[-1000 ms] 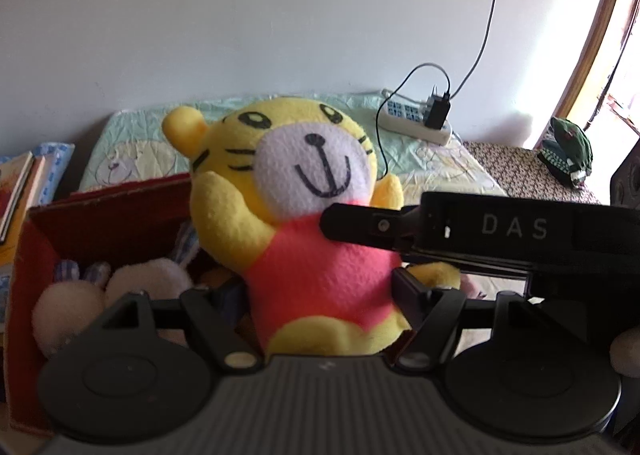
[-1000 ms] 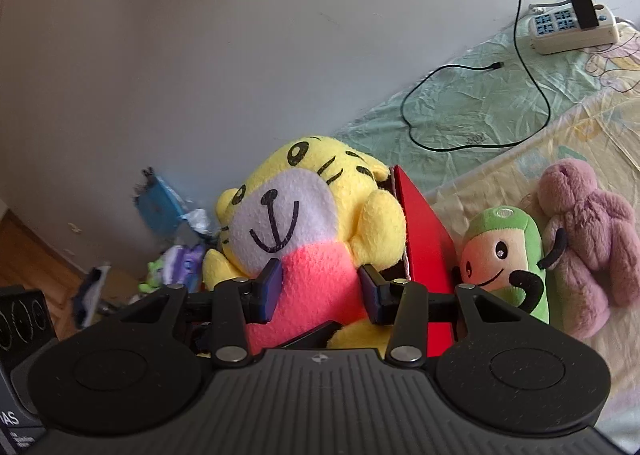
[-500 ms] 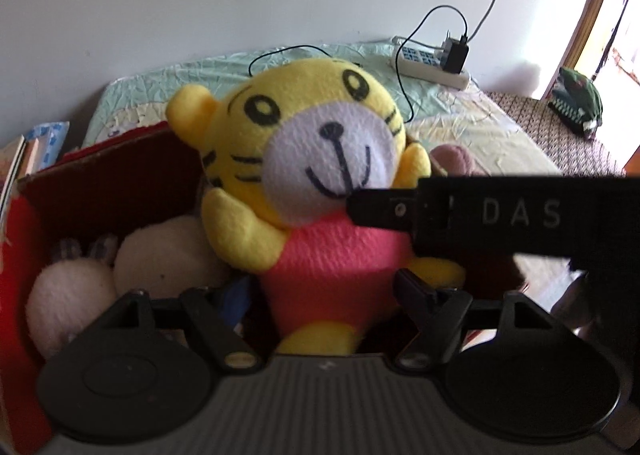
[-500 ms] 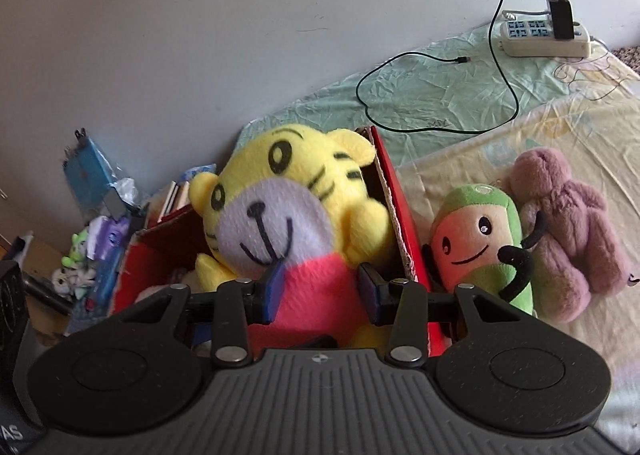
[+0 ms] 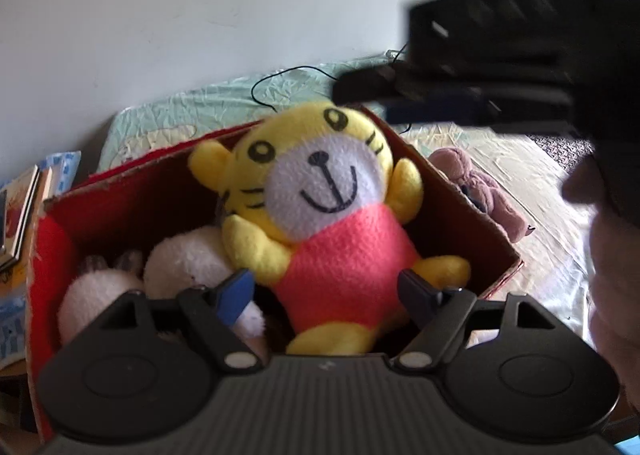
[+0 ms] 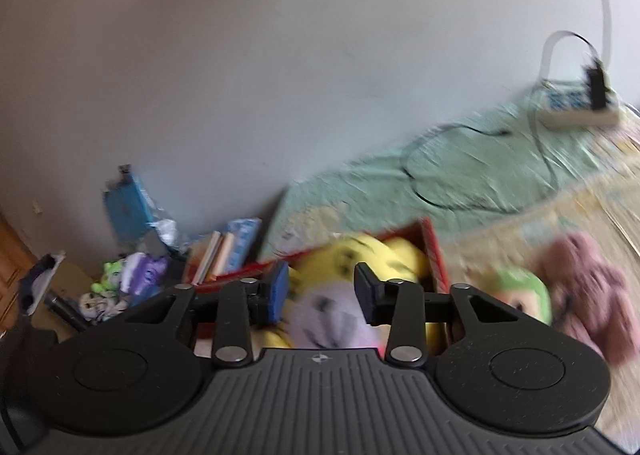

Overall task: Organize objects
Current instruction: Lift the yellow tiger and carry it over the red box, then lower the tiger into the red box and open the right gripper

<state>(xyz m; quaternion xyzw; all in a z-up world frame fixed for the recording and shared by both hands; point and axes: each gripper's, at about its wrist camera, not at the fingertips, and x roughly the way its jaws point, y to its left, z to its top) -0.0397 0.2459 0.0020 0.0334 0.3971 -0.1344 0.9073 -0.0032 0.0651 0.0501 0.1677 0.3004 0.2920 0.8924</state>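
A yellow tiger plush (image 5: 320, 223) in a pink shirt lies on its back in the red cardboard box (image 5: 132, 171), face up. My left gripper (image 5: 326, 291) is open, its fingers standing either side of the tiger's lower body without pressing it. Blurred, my right gripper (image 5: 364, 99) hovers above the tiger's head with nothing in it. In the blurred right wrist view, my right gripper (image 6: 320, 291) is open above the box (image 6: 434, 251), and the tiger (image 6: 384, 255) lies below it.
Two white plush toys (image 5: 180, 259) fill the box's left side. A green plush (image 6: 520, 295) and a mauve plush (image 6: 588, 295) lie on the bed right of the box. A power strip (image 6: 572, 111) and cable sit by the wall; books (image 6: 224, 259) stand left.
The tiger has gone down from upright in the air to lying in the box. The right gripper has let go of it and pulled up and away.
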